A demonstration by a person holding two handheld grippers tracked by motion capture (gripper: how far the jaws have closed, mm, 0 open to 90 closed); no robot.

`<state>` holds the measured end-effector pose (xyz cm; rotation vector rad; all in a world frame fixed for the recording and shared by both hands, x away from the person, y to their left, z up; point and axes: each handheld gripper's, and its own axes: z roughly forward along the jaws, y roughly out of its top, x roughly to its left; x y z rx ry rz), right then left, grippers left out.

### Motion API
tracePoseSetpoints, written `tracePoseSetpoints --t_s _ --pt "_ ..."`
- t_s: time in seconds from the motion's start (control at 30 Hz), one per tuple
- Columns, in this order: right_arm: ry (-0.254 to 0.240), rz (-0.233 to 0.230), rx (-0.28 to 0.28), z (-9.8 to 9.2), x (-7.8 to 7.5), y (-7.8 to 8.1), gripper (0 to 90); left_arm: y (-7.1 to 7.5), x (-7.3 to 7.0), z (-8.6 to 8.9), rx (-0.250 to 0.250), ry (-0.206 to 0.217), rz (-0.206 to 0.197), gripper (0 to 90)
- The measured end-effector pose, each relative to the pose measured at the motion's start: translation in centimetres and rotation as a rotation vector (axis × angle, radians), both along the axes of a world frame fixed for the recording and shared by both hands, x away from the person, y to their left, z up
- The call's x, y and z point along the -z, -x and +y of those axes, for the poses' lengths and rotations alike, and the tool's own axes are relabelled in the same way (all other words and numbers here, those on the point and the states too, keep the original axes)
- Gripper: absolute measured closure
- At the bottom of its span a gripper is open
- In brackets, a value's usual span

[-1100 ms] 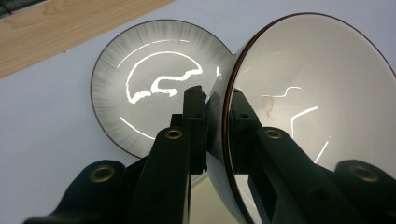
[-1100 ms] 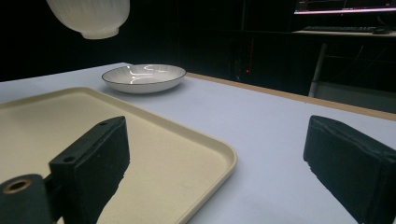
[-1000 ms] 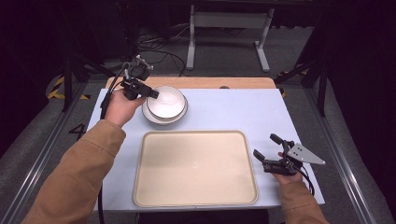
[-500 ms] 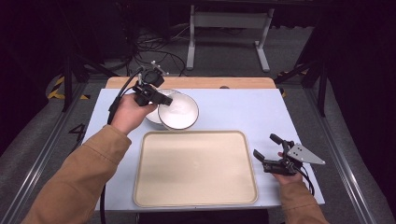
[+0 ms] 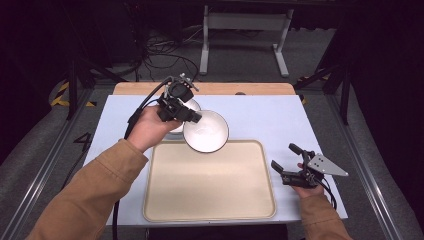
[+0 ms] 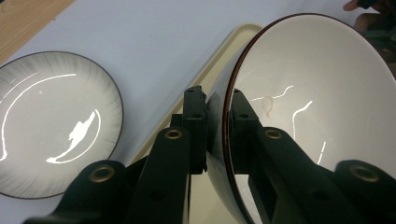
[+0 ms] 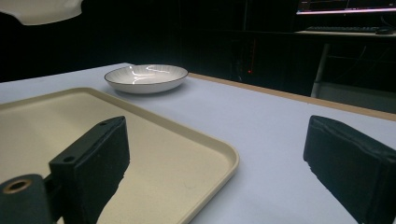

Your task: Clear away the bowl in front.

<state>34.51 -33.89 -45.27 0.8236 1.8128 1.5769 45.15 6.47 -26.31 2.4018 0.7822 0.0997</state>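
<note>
Two dishes in play. Left gripper [image 5: 192, 118], at about 11 o'clock of the tray [image 5: 210, 210], is clamped on the rim of a white bowl [image 5: 206, 131]; in the left gripper view one jaw sits outside the wall and one inside, with the dark-edged rim between them. Bowl [image 6: 317, 107] is lifted and tilted, inner face toward the high camera, hanging over the tray's far edge at 12 o'clock. A faint reddish mark shows on its inner wall.

Grey-streaked plate [image 6: 51, 123] rests flat on the pale blue table [image 5: 260, 110], just beyond the tray's far-left corner, partly hidden behind the left hand [image 5: 147, 131] in the high view.

Tray lies empty at centre. Right gripper [image 5: 290, 162] sits at 3 o'clock of the tray, low over the table, jaws spread wide with nothing between them; its own view looks across the tray corner [image 7: 140, 154] toward the plate [image 7: 145, 77].
</note>
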Motion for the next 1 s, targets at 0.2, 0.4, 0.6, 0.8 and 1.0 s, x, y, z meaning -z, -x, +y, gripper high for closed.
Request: tracePoseSetpoints --t_s 0.2,0.4,0.6,0.8,1.0 --pt "0.0 0.001 -0.001 0.0 0.0 0.0 7.8 0.8 0.0 -0.6 0.061 -0.011 -0.003 81.6" --pt "0.001 0.001 -0.001 0.0 0.0 0.0 7.8 1.3 0.4 -0.9 0.113 -0.025 0.003 81.4" --pt "-0.001 0.002 -0.001 0.0 0.0 0.0 7.8 1.5 1.1 -1.2 0.14 -0.034 0.007 81.5" --pt "0.0 0.001 -0.003 0.0 0.0 0.0 7.8 1.8 2.0 -1.4 0.153 -0.035 0.014 81.5" --pt "0.0 0.001 -0.004 0.0 0.0 0.0 7.8 1.9 3.3 -1.8 0.163 -0.041 0.035 81.5"
